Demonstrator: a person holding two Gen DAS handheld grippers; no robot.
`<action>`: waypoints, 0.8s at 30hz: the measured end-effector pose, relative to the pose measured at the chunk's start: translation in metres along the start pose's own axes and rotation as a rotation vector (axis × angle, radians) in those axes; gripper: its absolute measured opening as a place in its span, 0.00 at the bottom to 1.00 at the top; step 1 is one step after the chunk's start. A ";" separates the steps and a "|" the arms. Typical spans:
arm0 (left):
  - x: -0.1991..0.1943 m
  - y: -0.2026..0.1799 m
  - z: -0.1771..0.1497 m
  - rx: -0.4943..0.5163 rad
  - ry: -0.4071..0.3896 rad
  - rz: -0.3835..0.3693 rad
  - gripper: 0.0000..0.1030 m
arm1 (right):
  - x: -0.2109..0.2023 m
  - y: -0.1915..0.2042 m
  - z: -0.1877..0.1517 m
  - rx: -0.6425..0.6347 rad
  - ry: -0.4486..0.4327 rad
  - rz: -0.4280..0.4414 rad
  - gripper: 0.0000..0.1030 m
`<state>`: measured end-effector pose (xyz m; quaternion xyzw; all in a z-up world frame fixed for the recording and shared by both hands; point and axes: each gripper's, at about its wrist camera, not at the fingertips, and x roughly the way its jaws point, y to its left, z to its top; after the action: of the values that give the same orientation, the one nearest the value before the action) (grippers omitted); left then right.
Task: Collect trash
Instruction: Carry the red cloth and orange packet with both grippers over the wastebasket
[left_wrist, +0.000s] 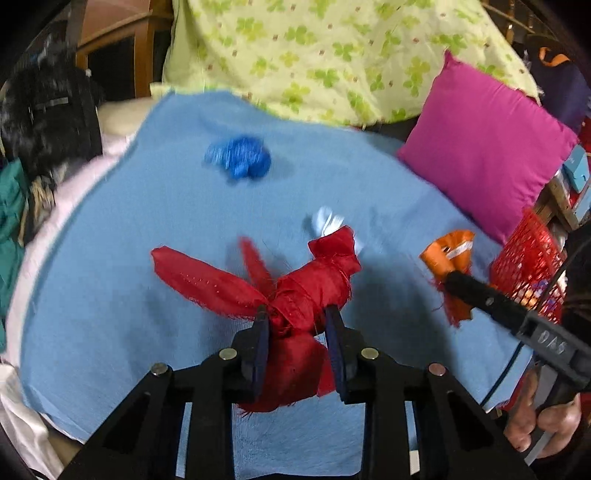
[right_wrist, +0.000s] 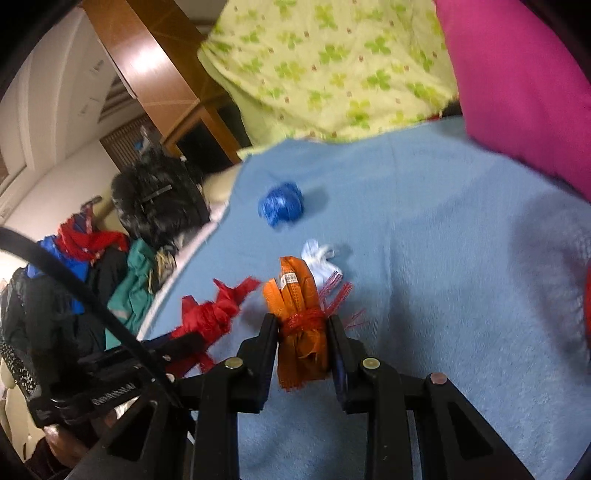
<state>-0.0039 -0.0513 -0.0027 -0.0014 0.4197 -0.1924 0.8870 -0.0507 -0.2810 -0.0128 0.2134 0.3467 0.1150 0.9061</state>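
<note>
1. Spread over the bed, a light blue blanket (left_wrist: 147, 240) carries everything; a wooden frame and a heap of dark clothes lie past its far left edge.
2. At the far side a pale green clover-print cloth (left_wrist: 332, 55) is draped, with a magenta cushion (left_wrist: 487, 155) to the right of it, its near corner on the blanket.
3. At the right edge stands a red mesh basket (left_wrist: 524, 266), partly hidden behind the right tool.
4. Near the middle, the left gripper (left_wrist: 297, 332) is clamped on a knotted red cloth bundle (left_wrist: 314, 280), whose loose tails fan out to the left and far side.
5. To the right, the right gripper (right_wrist: 303, 339) is pressed tight on an orange mesh bundle (right_wrist: 295, 295) tied with red thread. A small white tag on the bundle bears print too small to read. Raised lettering on the tool's body looks like "DAS", though blurred.
6. Farther off lies a crumpled blue wad (left_wrist: 238, 157), well apart from both tools.
7. Just beyond the red bundle sits a small white scrap (left_wrist: 325, 221).
</note>
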 end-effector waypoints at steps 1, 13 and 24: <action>-0.006 -0.003 0.003 0.006 -0.016 0.005 0.30 | -0.004 0.001 0.001 -0.001 -0.017 0.001 0.28; -0.075 -0.057 0.032 0.157 -0.215 0.146 0.30 | -0.052 0.000 0.005 0.007 -0.179 0.031 0.28; -0.114 -0.098 0.053 0.216 -0.313 0.214 0.30 | -0.121 -0.007 0.021 0.020 -0.252 -0.022 0.28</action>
<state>-0.0631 -0.1112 0.1327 0.1082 0.2517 -0.1383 0.9517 -0.1247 -0.3368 0.0674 0.2316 0.2334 0.0738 0.9415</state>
